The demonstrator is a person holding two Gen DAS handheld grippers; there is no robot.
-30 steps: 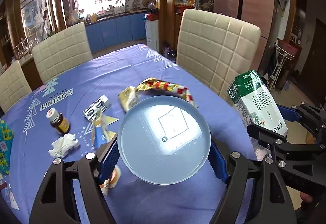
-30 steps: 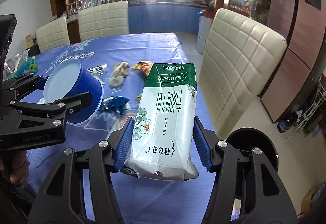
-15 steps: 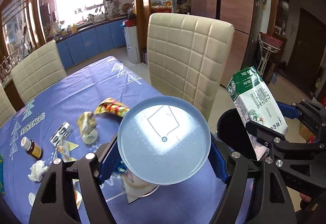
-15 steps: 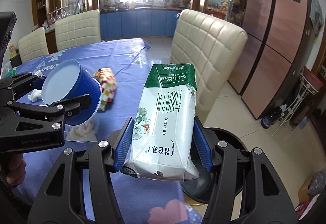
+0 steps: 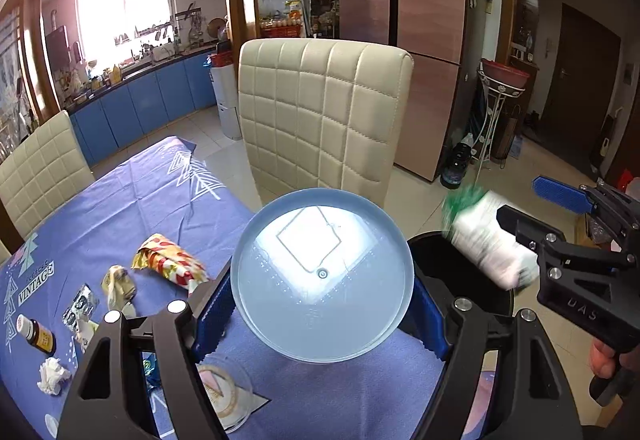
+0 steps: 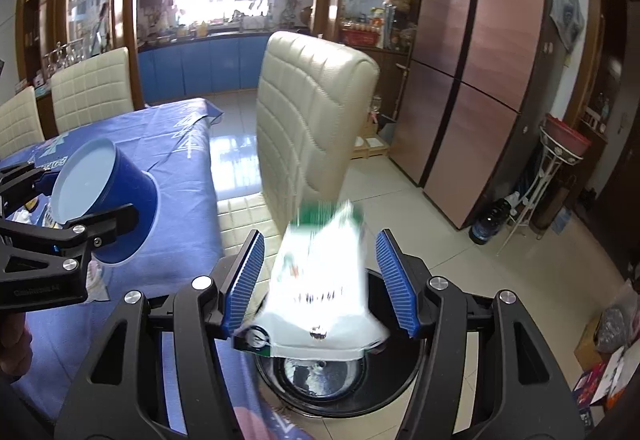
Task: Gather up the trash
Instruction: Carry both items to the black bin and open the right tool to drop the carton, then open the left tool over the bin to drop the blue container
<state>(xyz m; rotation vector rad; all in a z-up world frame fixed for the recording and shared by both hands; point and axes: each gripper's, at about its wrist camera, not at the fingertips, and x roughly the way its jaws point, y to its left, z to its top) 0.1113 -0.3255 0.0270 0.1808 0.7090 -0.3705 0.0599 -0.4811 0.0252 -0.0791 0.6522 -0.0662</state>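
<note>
My right gripper point(image 6: 320, 280) hangs over a round black bin point(image 6: 416, 372) on the floor beside the table. Its blue pads point(image 6: 396, 280) stand apart from a white and green milk carton point(image 6: 320, 292), which is blurred and loose between them, its lower end over the bin's mouth. The left wrist view shows the same carton point(image 5: 488, 240) tilting into the bin point(image 5: 432, 264) below the right gripper point(image 5: 536, 216). My left gripper point(image 5: 320, 310) is shut on a blue cup point(image 5: 322, 274), whose pale base faces the camera. The cup point(image 6: 104, 196) sits left of the bin, over the table's edge.
A cream padded chair point(image 5: 320, 120) stands behind the bin. The blue tablecloth point(image 5: 120, 200) holds a striped wrapper point(image 5: 168, 264), a crumpled packet point(image 5: 118, 282), a small brown bottle point(image 5: 38, 334) and a tissue point(image 5: 52, 374). A fridge point(image 6: 480, 80) and a plant stand point(image 6: 560, 160) lie beyond.
Both grippers swung right, from over the table to the bin beside it. The right pads have let go of the carton, which now slips down between them. The cup stays gripped.
</note>
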